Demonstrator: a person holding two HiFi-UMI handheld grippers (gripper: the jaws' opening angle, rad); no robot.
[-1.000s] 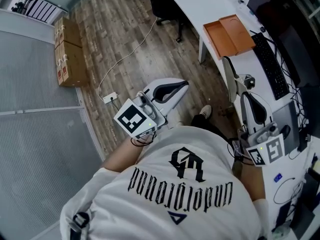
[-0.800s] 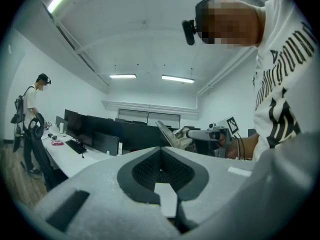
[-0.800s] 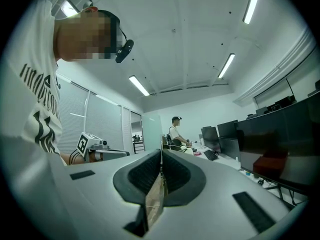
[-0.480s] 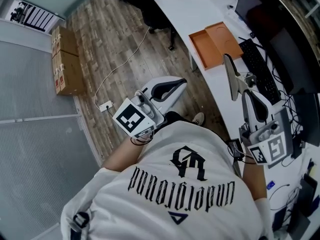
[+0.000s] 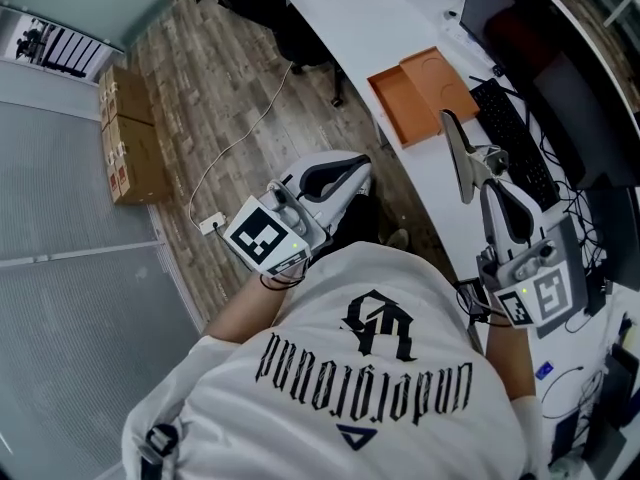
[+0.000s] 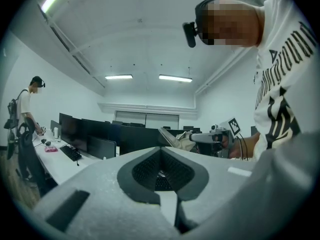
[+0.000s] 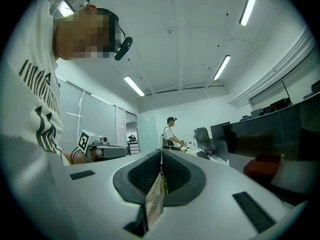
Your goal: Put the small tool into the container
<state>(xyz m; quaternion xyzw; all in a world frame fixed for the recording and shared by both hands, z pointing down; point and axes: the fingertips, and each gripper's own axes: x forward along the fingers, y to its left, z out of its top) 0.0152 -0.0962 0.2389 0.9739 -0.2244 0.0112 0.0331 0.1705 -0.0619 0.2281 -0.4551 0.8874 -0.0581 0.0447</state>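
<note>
In the head view the curved white worktop [image 5: 340,13] and the flat orange rectangular tray [image 5: 400,108] lying on it sit lower and further left than a second ago. The tray is now near the tip of the right gripper [image 5: 452,133], while the left gripper [image 5: 350,173] is over the wooden floor [image 5: 220,88], both held level as before. In the left gripper view the jaws are clenched tip to tip. In the right gripper view they are clenched too, with a thin tan sliver [image 7: 156,196] in the slit, too slight to name; the small tool I cannot pick out anywhere.
</note>
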